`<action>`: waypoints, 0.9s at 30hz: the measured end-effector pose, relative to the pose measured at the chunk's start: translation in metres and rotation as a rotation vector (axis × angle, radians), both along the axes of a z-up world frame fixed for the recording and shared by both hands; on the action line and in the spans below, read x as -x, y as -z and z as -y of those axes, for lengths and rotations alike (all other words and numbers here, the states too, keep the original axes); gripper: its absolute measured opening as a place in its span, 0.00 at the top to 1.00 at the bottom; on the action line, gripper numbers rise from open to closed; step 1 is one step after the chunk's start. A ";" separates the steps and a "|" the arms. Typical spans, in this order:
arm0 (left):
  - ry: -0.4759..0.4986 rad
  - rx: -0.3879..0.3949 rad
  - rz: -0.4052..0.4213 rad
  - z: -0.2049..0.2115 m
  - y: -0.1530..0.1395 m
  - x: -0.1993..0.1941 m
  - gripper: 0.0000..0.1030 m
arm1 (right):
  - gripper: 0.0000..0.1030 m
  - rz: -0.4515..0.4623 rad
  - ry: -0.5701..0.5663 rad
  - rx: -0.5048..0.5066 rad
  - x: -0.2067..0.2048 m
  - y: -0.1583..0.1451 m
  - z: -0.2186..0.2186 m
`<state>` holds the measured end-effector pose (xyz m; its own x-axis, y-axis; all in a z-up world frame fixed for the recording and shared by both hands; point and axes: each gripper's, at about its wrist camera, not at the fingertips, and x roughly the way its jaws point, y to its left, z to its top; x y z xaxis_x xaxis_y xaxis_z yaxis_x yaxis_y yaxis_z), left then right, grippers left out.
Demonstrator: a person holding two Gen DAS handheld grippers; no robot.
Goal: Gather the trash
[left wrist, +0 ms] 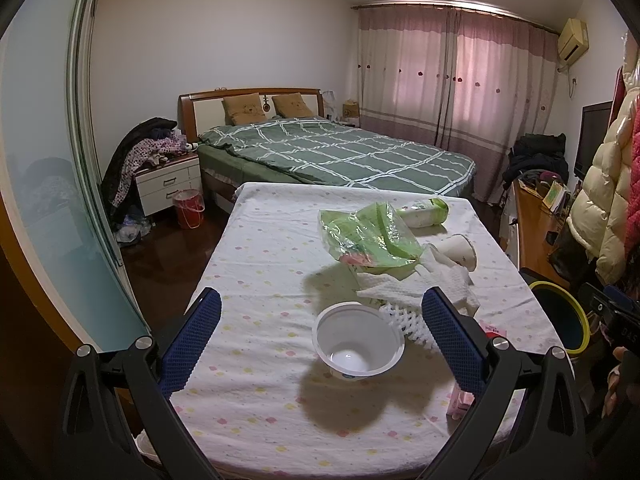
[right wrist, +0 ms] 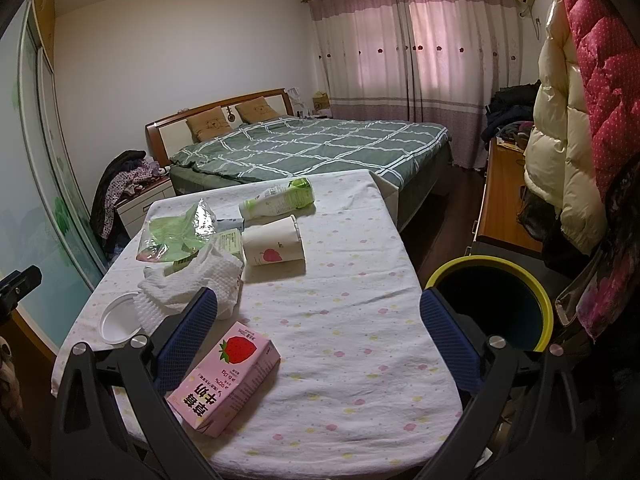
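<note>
We hold both grippers above a table (left wrist: 260,240) draped in a flower-dotted cloth. Our left gripper (left wrist: 322,334) is spread wide and grips nothing; a white tub (left wrist: 358,344) stands upright and open-mouthed on the cloth between its blue fingers (left wrist: 192,336), touching neither. Just beyond the tub lies a crumpled towel (left wrist: 420,292), and past that a green bag (left wrist: 368,236), a paper cup (left wrist: 460,252) on its side, and a bottle (left wrist: 424,212) lying flat near the far edge.

Our right gripper (right wrist: 318,334) is also spread wide and empty. A pink carton (right wrist: 224,380) with a strawberry on it lies flat on the cloth just beside the near-left finger; we cannot tell whether they touch. From this view the towel (right wrist: 192,284) partly overlaps the tub (right wrist: 116,320) on the left side of the table.

The bin (right wrist: 492,304), dark inside with a yellow rim, stands off the table's right edge, just behind the right finger. A bed (right wrist: 304,144) with a green checked cover lies beyond the table.
</note>
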<state>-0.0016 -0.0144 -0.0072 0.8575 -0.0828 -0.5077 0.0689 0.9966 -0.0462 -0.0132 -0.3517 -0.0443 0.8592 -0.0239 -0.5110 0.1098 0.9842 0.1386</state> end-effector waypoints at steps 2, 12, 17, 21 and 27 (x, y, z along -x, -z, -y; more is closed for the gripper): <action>0.000 0.000 -0.001 0.000 0.000 0.000 0.04 | 0.06 0.000 0.000 0.000 0.000 0.000 0.000; 0.001 -0.001 -0.001 0.000 0.000 0.000 0.04 | 0.06 -0.001 0.001 0.000 0.000 0.000 0.000; 0.000 0.000 -0.001 0.000 0.000 0.000 0.04 | 0.06 -0.001 0.000 0.000 0.000 0.000 0.000; 0.000 0.000 -0.002 0.000 0.000 0.000 0.04 | 0.06 -0.002 -0.001 -0.001 0.000 0.000 0.000; 0.002 -0.001 -0.004 0.001 0.001 -0.001 0.04 | 0.06 -0.006 -0.004 -0.003 -0.003 0.003 -0.001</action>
